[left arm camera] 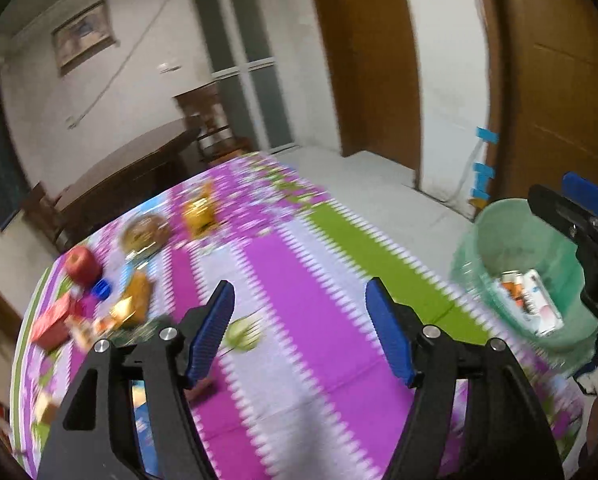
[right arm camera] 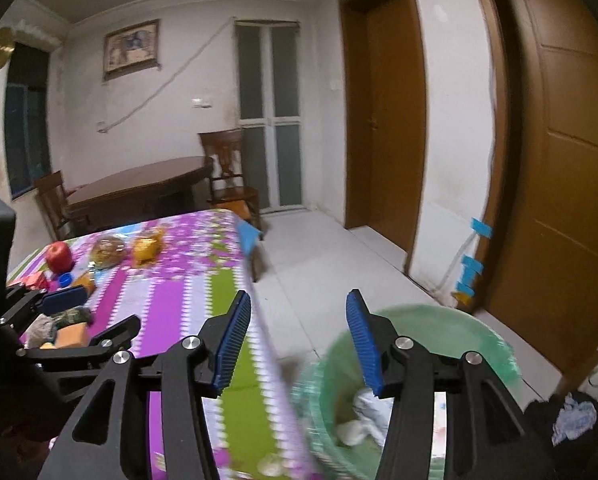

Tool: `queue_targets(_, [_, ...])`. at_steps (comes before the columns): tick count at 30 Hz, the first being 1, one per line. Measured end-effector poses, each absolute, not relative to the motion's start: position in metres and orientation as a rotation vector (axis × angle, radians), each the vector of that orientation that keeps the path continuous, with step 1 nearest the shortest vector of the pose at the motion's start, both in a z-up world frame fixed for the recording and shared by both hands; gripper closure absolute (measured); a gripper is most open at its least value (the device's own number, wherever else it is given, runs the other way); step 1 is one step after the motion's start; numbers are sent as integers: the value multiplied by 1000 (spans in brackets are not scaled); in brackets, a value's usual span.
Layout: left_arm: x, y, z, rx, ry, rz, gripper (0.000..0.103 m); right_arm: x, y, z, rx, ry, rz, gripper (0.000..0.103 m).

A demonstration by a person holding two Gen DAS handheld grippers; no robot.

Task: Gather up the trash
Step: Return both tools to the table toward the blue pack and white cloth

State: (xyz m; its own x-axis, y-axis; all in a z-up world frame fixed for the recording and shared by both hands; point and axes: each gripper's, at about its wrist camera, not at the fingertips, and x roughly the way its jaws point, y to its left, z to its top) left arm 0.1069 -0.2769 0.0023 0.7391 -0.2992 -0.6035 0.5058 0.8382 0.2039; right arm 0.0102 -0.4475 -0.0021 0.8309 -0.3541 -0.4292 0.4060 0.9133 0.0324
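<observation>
My left gripper (left arm camera: pixel 301 326) is open and empty above the purple and green tablecloth (left arm camera: pixel 291 280). A small green scrap (left arm camera: pixel 241 336) lies just beyond its left finger. More wrappers (left arm camera: pixel 131 304) and a red box (left arm camera: pixel 51 320) lie at the table's left. A green trash bin (left arm camera: pixel 527 276) with several pieces of trash stands right of the table. My right gripper (right arm camera: pixel 299 340) is open and empty above the bin (right arm camera: pixel 439 332), at the table's edge; crumpled paper (right arm camera: pixel 367 412) lies inside. It also shows in the left wrist view (left arm camera: pixel 579 216).
A red apple (right arm camera: pixel 59 256), a blue cap (right arm camera: pixel 65 279), and bagged food (right arm camera: pixel 107 252) sit at the table's far end. A wooden table and chairs (right arm camera: pixel 227 184) stand behind. Brown doors (right arm camera: pixel 383 120) line the right wall. A dark bag (right arm camera: pixel 567 416) lies on the floor.
</observation>
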Motion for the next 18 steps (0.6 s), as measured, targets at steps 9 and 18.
queue_targets(9, [125,-160,0,267,658,-281,37,49,-359,-8,70,435,-266,51])
queue_targets(18, [125,-28,-5,150,732,-99,37,88,-268,-35,51,566,-38,44])
